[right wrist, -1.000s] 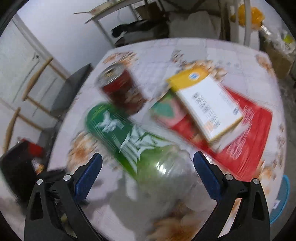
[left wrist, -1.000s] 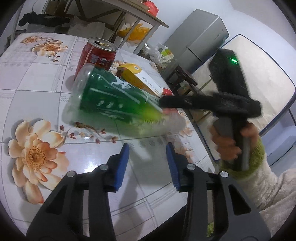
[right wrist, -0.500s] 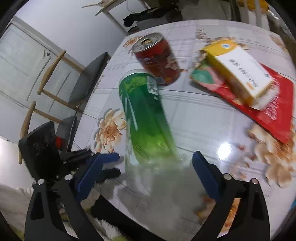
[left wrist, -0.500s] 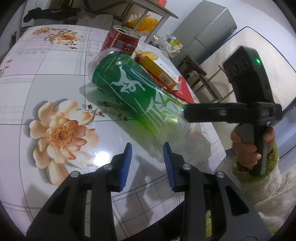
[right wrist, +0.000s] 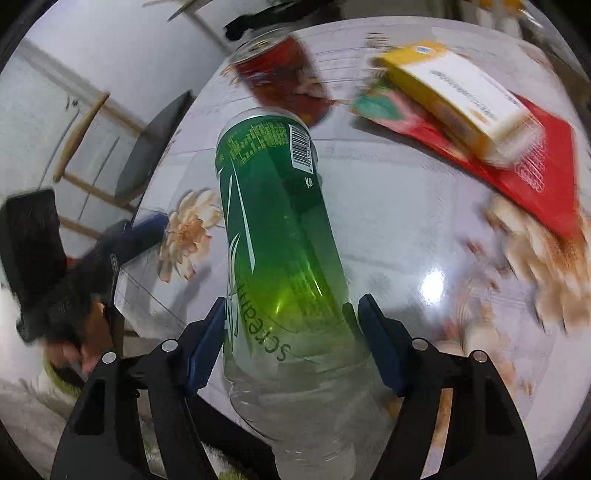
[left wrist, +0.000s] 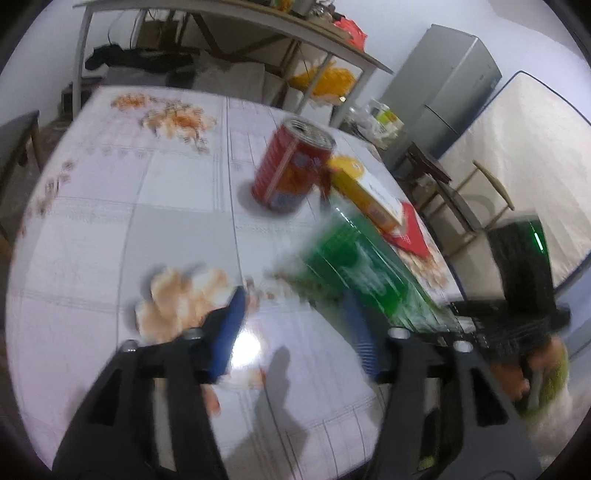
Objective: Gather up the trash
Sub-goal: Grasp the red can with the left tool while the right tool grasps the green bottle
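Observation:
A green-labelled clear plastic bottle (right wrist: 280, 229) lies on its side on the flowered table (right wrist: 399, 206). My right gripper (right wrist: 291, 332) straddles the bottle's near end. Its jaws are closing, and both blue pads (right wrist: 207, 343) touch the bottle's sides. In the left wrist view the same bottle (left wrist: 362, 266) lies just right of my left gripper (left wrist: 295, 332). That gripper's jaws are opening and hold nothing. The right gripper's black body (left wrist: 517, 314) shows at the bottle's near end, in a person's hand. The left gripper's finger (right wrist: 144, 232) shows left of the bottle.
A red drink can (left wrist: 295, 166) stands upright behind the bottle. Beside it a yellow and white box (right wrist: 454, 88) rests on a red packet (right wrist: 535, 170). A chair (right wrist: 147, 147) stands at the table's left side. A grey fridge (left wrist: 443, 92) and a metal-legged shelf table (left wrist: 229, 22) are beyond.
My right gripper has come down over the bottle's near end and its jaws have narrowed onto it. My left gripper's jaws have widened and its view has tilted up across the table.

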Action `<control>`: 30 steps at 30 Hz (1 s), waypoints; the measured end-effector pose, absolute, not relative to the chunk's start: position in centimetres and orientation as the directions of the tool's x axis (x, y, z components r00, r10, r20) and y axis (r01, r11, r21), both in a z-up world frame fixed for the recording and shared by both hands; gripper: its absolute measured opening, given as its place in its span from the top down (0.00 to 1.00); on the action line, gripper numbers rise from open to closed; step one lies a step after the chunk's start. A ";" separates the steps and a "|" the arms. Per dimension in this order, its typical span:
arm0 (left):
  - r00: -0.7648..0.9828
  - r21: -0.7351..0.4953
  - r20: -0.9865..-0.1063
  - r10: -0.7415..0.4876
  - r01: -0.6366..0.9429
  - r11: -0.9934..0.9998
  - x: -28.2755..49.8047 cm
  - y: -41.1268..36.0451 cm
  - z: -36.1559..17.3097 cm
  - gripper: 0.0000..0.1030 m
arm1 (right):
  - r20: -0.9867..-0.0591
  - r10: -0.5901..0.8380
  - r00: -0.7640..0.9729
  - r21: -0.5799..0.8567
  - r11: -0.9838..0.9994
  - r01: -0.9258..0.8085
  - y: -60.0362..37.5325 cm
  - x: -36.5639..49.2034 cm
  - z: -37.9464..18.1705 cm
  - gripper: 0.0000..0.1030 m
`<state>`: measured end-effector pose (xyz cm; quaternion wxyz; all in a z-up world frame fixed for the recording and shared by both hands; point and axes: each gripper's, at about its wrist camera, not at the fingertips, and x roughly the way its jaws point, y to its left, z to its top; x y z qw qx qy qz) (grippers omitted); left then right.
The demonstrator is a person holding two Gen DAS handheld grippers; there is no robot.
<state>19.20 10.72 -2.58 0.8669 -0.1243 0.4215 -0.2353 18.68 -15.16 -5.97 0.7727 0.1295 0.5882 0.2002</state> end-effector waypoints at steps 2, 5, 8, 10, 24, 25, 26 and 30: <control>0.577 -0.364 -0.663 -0.477 0.307 0.879 21.2 9.9 -1.7 0.23 | -0.857 0.448 0.255 0.437 0.894 -0.102 -16.8 17.5 -5.9 0.33; 0.614 -0.283 -0.660 -0.432 0.329 0.901 24.0 7.9 -0.7 0.17 | -0.858 0.424 0.289 0.436 0.900 -0.025 -18.9 15.9 -6.1 0.33; 0.633 -0.205 -0.673 -0.382 0.337 0.919 26.6 6.0 -0.3 0.14 | -0.860 0.405 0.310 0.436 0.899 0.035 -20.8 14.9 -6.0 0.33; 0.639 -0.146 -0.686 -0.348 0.347 0.926 28.6 4.5 -0.6 0.14 | -0.861 0.396 0.317 0.437 0.897 0.067 -21.8 14.5 -6.0 0.33; 0.642 -0.106 -0.712 -0.286 0.304 0.947 31.7 2.4 -2.6 0.39 | -0.858 0.375 0.350 0.447 0.882 0.150 -23.7 13.6 -6.3 0.33; 0.641 -0.102 -0.715 -0.279 0.299 0.949 31.5 2.4 -2.6 0.39 | -0.858 0.374 0.353 0.448 0.880 0.157 -23.8 13.6 -6.3 0.33; 0.638 -0.103 -0.719 -0.277 0.296 0.949 31.2 2.5 -2.6 0.39 | -0.858 0.372 0.355 0.448 0.879 0.163 -24.0 13.2 -6.2 0.33; 0.619 -0.120 -0.728 -0.295 0.309 0.944 28.2 2.6 -2.3 0.39 | -0.857 0.361 0.366 0.450 0.871 0.195 -24.5 12.8 -6.1 0.33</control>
